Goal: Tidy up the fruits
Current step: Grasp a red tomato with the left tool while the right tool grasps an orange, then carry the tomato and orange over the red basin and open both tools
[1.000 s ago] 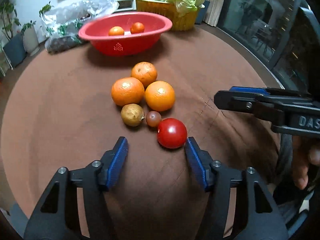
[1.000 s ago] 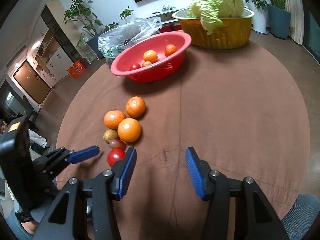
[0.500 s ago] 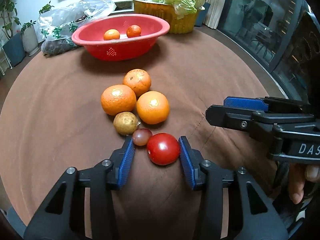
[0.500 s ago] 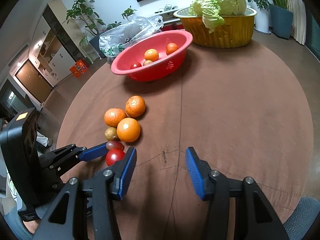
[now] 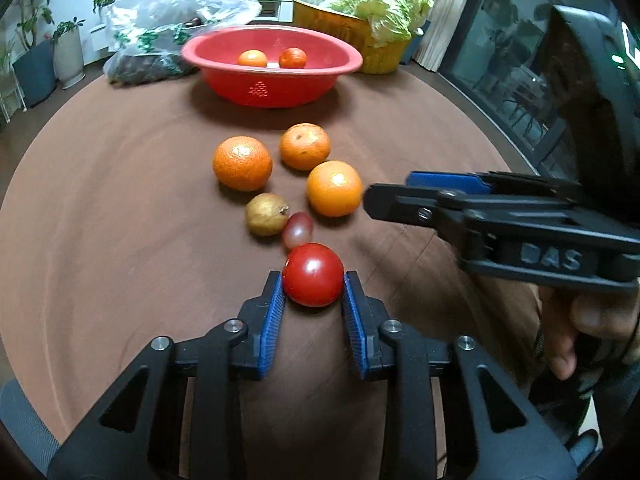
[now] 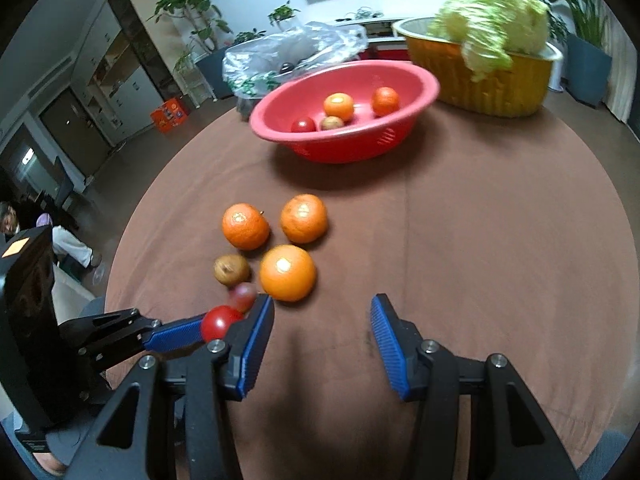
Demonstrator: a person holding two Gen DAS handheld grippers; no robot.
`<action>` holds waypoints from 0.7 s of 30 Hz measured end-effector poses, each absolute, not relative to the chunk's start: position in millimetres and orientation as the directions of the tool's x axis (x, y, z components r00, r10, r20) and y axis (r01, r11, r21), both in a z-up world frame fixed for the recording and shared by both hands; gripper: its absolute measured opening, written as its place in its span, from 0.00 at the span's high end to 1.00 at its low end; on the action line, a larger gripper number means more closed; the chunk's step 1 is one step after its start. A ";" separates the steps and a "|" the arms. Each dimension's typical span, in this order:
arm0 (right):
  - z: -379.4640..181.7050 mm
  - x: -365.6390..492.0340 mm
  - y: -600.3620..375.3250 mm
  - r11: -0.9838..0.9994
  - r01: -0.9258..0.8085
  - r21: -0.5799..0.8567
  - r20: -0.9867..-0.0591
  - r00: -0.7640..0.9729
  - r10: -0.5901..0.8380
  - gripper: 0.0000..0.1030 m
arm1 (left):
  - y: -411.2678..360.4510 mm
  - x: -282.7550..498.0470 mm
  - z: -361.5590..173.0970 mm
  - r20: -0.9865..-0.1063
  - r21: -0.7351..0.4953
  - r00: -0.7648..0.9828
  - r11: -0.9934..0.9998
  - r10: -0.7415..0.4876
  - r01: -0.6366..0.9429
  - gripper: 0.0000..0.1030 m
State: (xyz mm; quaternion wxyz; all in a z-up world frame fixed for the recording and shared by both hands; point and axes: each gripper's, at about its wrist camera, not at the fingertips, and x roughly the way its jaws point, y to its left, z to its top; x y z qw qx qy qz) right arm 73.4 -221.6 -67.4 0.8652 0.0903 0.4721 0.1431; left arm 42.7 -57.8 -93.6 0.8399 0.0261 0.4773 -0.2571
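My left gripper (image 5: 313, 294) is shut on a red tomato (image 5: 313, 274), both blue pads touching its sides; the tomato also shows in the right wrist view (image 6: 219, 322). Just beyond lie a small purplish fruit (image 5: 298, 230), a brown kiwi-like fruit (image 5: 265, 214) and three oranges (image 5: 333, 188) (image 5: 242, 163) (image 5: 305, 146) on the brown round table (image 5: 120, 200). A red basket (image 5: 272, 68) at the back holds several fruits (image 6: 338, 106). My right gripper (image 6: 322, 326) is open and empty, just right of the nearest orange (image 6: 287, 273).
A yellow basket (image 6: 488, 84) with a cabbage (image 6: 492, 16) stands behind the red basket on the right. A clear plastic bag (image 5: 176, 28) lies at the back left. Bare tablecloth (image 6: 500, 240) spreads to the right of the fruits.
My left gripper has moved forward around the red tomato and closed on it. My right gripper has shifted towards the fruit group, still open.
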 end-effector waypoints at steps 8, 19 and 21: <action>-79.2 100.6 -198.2 0.940 -0.218 0.262 -0.827 0.452 0.335 0.48 | -27.3 34.0 -92.1 -0.807 -0.222 0.421 0.874 -0.414 0.432 0.73; -78.7 104.1 -196.7 0.936 -0.227 0.270 -0.826 0.444 0.347 0.63 | -5.8 38.3 -86.2 -0.797 -0.225 0.445 0.885 -0.408 0.408 0.73; -76.0 101.6 -201.8 0.932 -0.219 0.289 -0.819 0.447 0.359 0.63 | -5.0 44.5 -81.5 -0.794 -0.216 0.454 0.886 -0.404 0.411 0.73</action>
